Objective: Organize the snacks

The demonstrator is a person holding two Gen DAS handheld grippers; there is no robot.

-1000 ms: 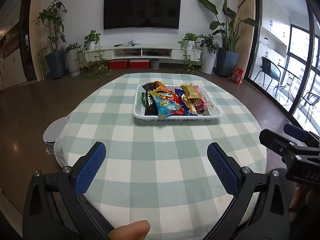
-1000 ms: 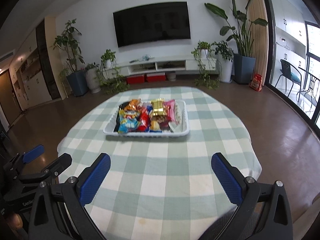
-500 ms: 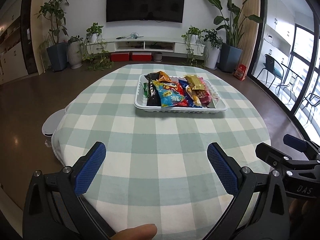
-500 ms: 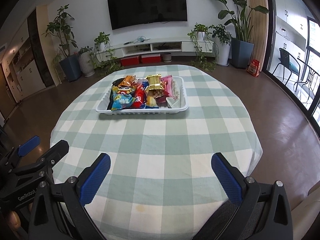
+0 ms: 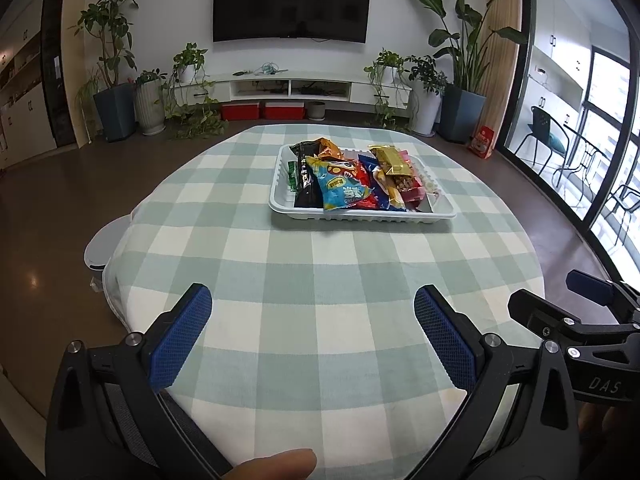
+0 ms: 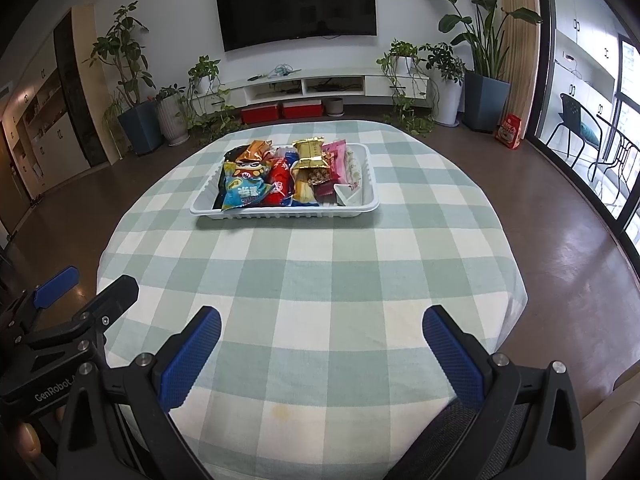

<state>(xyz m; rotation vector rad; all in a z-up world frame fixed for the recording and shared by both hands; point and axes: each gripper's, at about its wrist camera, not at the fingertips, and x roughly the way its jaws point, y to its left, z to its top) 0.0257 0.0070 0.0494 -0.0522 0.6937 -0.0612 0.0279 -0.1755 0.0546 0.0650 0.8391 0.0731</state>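
Observation:
A white plastic tray (image 5: pixel 360 215) (image 6: pixel 280 213) holds several snack packets on the far half of a round table with a green-and-white checked cloth (image 5: pixel 320 280) (image 6: pixel 320 272). Among the packets are a blue bag (image 5: pixel 340 190) (image 6: pixel 242 192), a gold one (image 5: pixel 390 159) (image 6: pixel 312 152), a pink one (image 6: pixel 335 155) and a black one (image 5: pixel 306 184). My left gripper (image 5: pixel 312 320) is open above the near edge of the table, well short of the tray. My right gripper (image 6: pixel 322 340) is open beside it, also empty. Each gripper shows at the edge of the other's view.
A finger (image 5: pixel 276 466) shows at the bottom of the left wrist view. Behind the table are a wall TV (image 5: pixel 291 4), a low white cabinet (image 5: pixel 304 88), potted plants (image 5: pixel 116 92) and glass doors (image 5: pixel 600 120) on the right. A white round object (image 5: pixel 102 244) sits on the floor left of the table.
Both grippers have risen and tilted down, so more of the tabletop and the tray's inside shows. The left view has shifted left. Both stay open and empty.

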